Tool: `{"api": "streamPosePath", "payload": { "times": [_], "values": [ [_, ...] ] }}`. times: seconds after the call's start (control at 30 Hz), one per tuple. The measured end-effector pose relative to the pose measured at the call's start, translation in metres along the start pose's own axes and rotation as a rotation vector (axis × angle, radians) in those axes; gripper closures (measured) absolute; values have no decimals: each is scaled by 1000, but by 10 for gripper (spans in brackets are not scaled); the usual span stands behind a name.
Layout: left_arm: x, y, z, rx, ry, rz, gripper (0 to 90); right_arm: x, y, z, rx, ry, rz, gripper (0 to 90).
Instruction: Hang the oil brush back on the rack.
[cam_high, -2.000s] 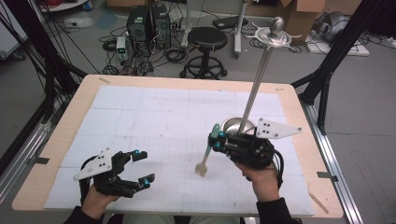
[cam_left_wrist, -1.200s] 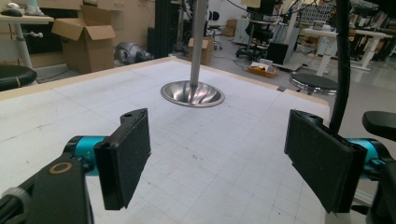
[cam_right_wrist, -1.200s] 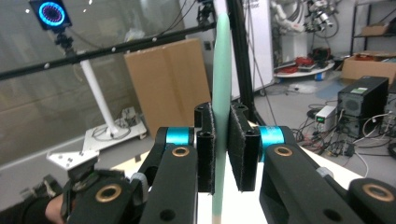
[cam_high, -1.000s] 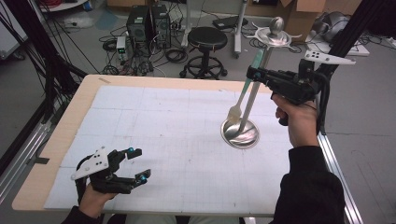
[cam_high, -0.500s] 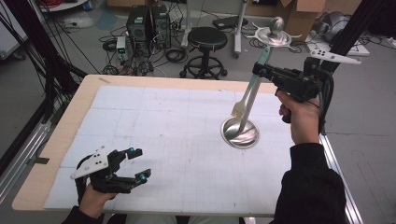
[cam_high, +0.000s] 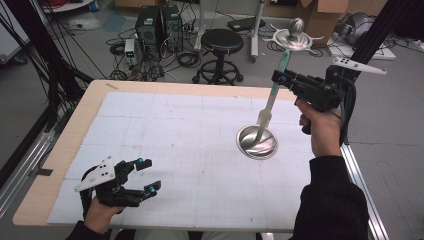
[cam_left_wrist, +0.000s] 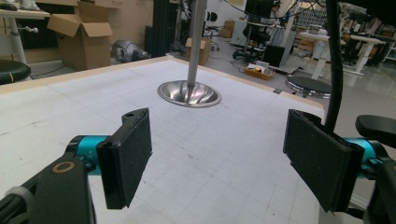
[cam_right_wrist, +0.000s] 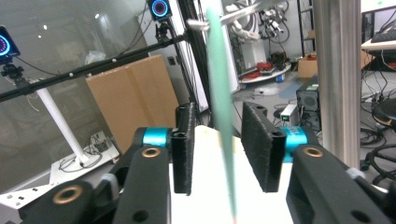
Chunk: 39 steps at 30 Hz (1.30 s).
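At right of the frame, the right gripper (cam_high: 278, 76) is grasping the spatula (cam_high: 270, 102), its blade resting in the steel bowl (cam_high: 257, 142) below.

I can read no lettering anywhere: the white gridded mat (cam_high: 190, 145) over my surface carries plain lines, and the brown cardboard boxes (cam_left_wrist: 79, 37) beyond its far edge show no legible print.

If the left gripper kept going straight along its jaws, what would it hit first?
Probably the shallow round steel dish with the pale utensil standing in it; the white gridded table sheet ahead of the open left gripper looks bare. Depth is uncertain.
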<state>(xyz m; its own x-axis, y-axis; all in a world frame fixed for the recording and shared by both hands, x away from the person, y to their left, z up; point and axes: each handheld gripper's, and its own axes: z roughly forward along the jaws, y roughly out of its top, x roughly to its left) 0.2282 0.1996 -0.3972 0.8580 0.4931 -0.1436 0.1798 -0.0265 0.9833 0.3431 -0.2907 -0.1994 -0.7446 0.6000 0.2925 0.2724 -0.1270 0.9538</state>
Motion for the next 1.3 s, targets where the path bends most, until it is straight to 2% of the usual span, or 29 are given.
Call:
{"api": "streamPosePath", "payload": {
  "times": [0.03,0.13,0.27,0.33,0.47,0.53,0.63,0.73,0.8,0.93,0.97,1.03,1.13,1.3],
  "values": [
    [0,0,0,-1,-1,0,239,1,-3,-2,-10,-5,-9,590],
    [0,0,0,-5,5,-6,239,9,-13,-11,-24,-88,-63,469],
    [1,0,0,-4,12,-9,238,18,-31,-18,3,-187,-128,278],
    [2,-1,0,-5,13,-11,237,23,-43,-22,19,-229,-151,227],
    [2,-1,0,-2,19,-15,235,31,-76,-29,72,-271,-199,181],
    [3,-2,-1,0,23,-14,235,34,-95,-33,102,-275,-212,180],
    [4,-2,-1,-7,28,-24,234,42,-125,-42,105,-276,-207,179],
    [5,-3,-1,-16,31,-36,234,50,-152,-49,111,-276,-225,180],
    [4,-3,0,-17,34,-38,234,53,-168,-54,121,-292,-242,179],
    [6,-4,3,-22,39,-41,234,54,-193,-62,109,-311,-231,177],
    [6,-4,3,-24,43,-42,234,53,-199,-64,111,-313,-229,177],
    [7,-4,4,-28,43,-41,234,50,-206,-63,153,-317,-203,172],
    [7,-3,4,-34,45,-42,234,51,-212,-64,146,-312,-199,173],
    [6,-3,2,-38,52,-39,234,56,-212,-65,131,-300,-205,173]
  ]
}}
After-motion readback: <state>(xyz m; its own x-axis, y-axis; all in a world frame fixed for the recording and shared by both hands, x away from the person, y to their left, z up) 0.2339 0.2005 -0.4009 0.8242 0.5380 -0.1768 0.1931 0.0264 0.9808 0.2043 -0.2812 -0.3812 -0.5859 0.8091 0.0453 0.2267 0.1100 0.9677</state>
